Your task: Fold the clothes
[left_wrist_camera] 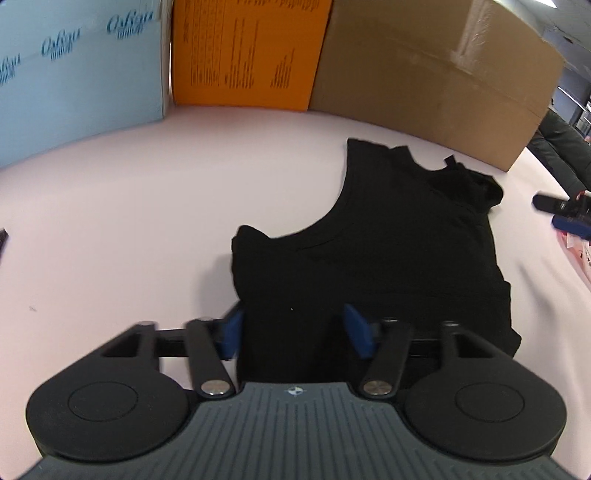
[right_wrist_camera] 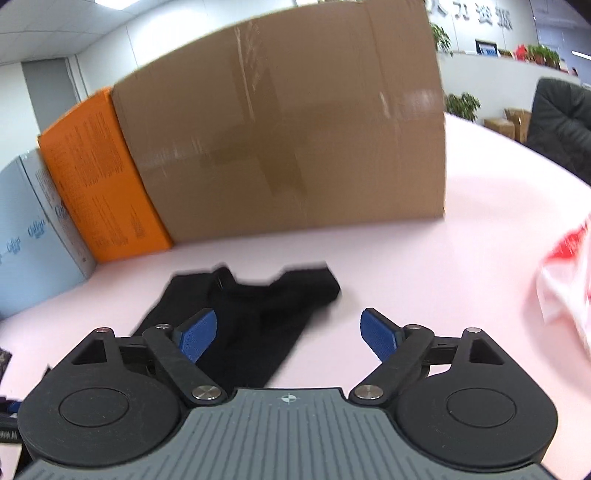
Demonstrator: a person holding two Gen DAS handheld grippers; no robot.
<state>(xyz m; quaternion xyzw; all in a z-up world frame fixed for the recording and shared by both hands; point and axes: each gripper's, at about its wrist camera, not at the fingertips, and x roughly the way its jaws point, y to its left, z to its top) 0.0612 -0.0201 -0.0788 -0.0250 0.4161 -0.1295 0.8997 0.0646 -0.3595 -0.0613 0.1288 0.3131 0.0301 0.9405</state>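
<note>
Blurring black top's (right_wrist_camera: 251,314) far edge

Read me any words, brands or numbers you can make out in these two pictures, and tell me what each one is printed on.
"Oxfgu" or similar, a repeated stylised blue logo on the light blue box: exact letters uncertain.
Black columns of print on the orange box: too small to read.
Large characters on the far office wall: too blurred to read.
Red print on the white bag: blurred, unreadable.
Brown cardboard box: no text visible.
</note>
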